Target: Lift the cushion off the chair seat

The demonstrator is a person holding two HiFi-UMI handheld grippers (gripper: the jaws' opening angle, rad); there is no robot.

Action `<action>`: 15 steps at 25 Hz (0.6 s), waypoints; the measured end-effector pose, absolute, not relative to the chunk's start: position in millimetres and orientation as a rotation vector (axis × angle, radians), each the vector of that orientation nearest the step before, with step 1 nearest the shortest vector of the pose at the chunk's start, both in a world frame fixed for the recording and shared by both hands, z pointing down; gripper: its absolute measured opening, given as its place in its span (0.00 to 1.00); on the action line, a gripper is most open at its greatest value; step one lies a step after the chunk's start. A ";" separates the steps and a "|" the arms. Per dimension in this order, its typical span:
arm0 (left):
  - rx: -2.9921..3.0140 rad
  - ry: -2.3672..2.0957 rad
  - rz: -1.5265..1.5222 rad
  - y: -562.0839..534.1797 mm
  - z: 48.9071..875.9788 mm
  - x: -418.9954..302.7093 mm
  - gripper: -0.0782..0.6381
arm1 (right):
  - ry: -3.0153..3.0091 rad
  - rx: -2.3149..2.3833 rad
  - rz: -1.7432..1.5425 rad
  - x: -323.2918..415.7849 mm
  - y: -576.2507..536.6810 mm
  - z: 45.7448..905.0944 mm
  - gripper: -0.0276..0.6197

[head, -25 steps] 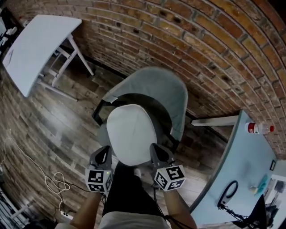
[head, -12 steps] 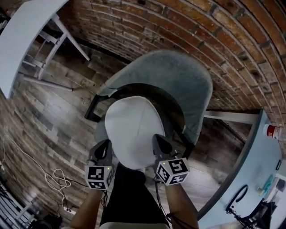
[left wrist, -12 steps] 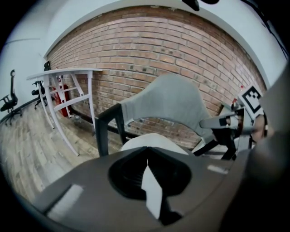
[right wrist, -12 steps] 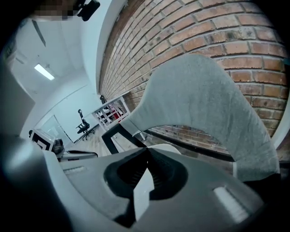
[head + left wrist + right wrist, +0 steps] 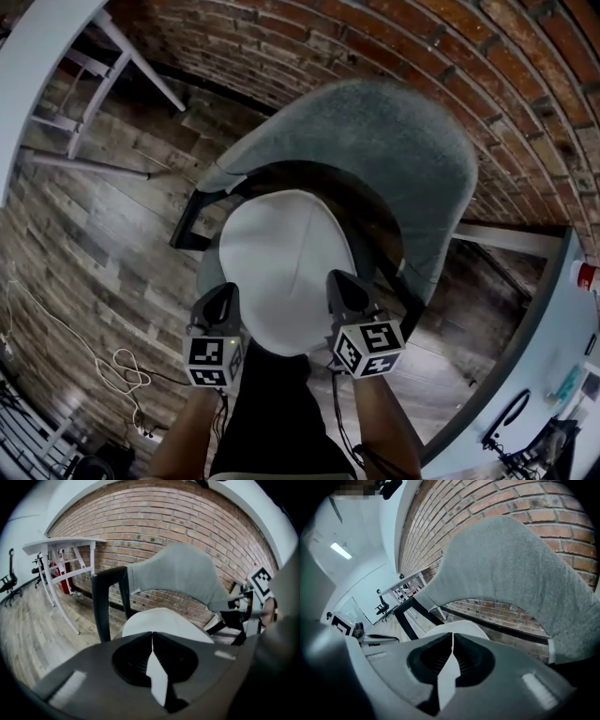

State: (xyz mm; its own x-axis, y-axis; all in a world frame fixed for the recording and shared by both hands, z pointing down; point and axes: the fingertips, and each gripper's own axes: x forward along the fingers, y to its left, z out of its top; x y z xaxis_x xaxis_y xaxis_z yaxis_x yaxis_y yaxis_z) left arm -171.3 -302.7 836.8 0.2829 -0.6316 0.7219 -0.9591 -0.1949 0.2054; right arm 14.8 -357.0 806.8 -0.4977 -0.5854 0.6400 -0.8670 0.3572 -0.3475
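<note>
The left gripper [image 5: 223, 292] and right gripper [image 5: 339, 278] are showing as grey, wedge-shaped shells. Each is carrying a cube at its rear, the left cube [image 5: 214, 363] and right cube [image 5: 368, 348] both wearing black-and-white square markers on every visible face. Seen along the jaws, each shell is showing a rounded black hollow lined with ribbed pads [image 5: 462, 663], and pale rectangular patches [image 5: 227, 655] are sitting on its top face. Thin black cables [image 5: 334, 412] are trailing back from the grippers beside the forearms. The person is wearing a black garment [image 5: 272, 417].
</note>
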 end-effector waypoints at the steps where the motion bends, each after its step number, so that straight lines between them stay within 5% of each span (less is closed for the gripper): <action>1: 1.908 -1.412 0.657 -301.7 842.5 -171.0 0.10 | -2.213 1.257 0.947 14.9 -357.4 812.4 0.11; 2: 1.903 -1.401 0.658 -300.8 847.7 -170.8 0.10 | -2.206 1.247 0.954 15.1 -357.4 818.4 0.18; 5: 1.888 -1.381 0.665 -299.2 862.2 -171.8 0.14 | -2.178 1.238 0.966 17.4 -358.5 837.0 0.18; 10: 1.781 -1.332 0.606 -289.2 888.2 -168.6 0.35 | -2.141 1.180 1.006 21.2 -355.6 873.1 0.55; 15: 1.726 -1.319 0.586 -284.5 904.7 -167.3 0.53 | -2.088 1.169 0.985 33.5 -358.2 898.4 0.71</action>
